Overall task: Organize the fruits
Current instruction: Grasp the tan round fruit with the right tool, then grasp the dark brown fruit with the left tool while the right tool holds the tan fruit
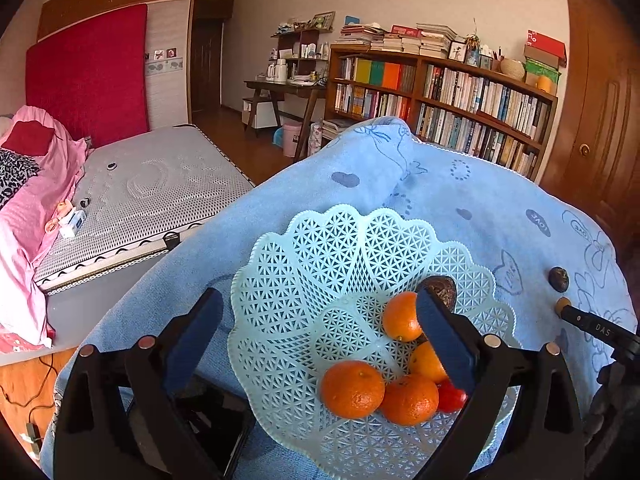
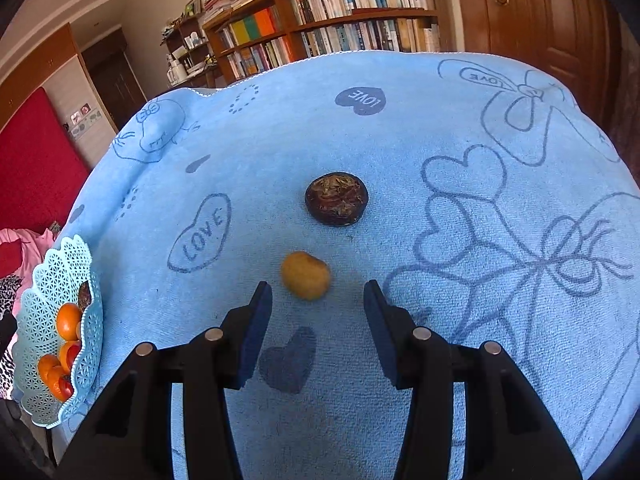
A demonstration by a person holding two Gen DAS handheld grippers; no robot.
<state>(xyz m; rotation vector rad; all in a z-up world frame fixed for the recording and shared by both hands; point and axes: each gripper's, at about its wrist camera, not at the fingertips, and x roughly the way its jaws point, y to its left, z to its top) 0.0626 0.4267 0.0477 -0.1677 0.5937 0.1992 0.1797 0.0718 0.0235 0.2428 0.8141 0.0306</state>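
Observation:
A pale blue lattice basket [image 1: 304,264] [image 2: 36,304] rests on a blue towel [image 2: 400,140]. Inside lie several oranges [image 1: 352,389], a red fruit [image 1: 452,396] and a dark brown fruit [image 1: 442,290]. My left gripper [image 1: 320,320] hovers open over the basket, nothing between its fingers. On the towel lie a small yellow fruit [image 2: 306,275] [image 1: 563,304] and, beyond it, a dark brown fruit [image 2: 337,199] [image 1: 558,279]. My right gripper [image 2: 318,292] is open just short of the yellow fruit, which sits ahead of the gap.
The towel [image 1: 460,200] covers a raised surface whose far edge drops toward a bookshelf [image 1: 440,100] and a wooden door [image 2: 540,12]. A bed with a bare mattress [image 1: 152,196] lies to the left. The right gripper's tip [image 1: 592,326] reaches in beside the yellow fruit.

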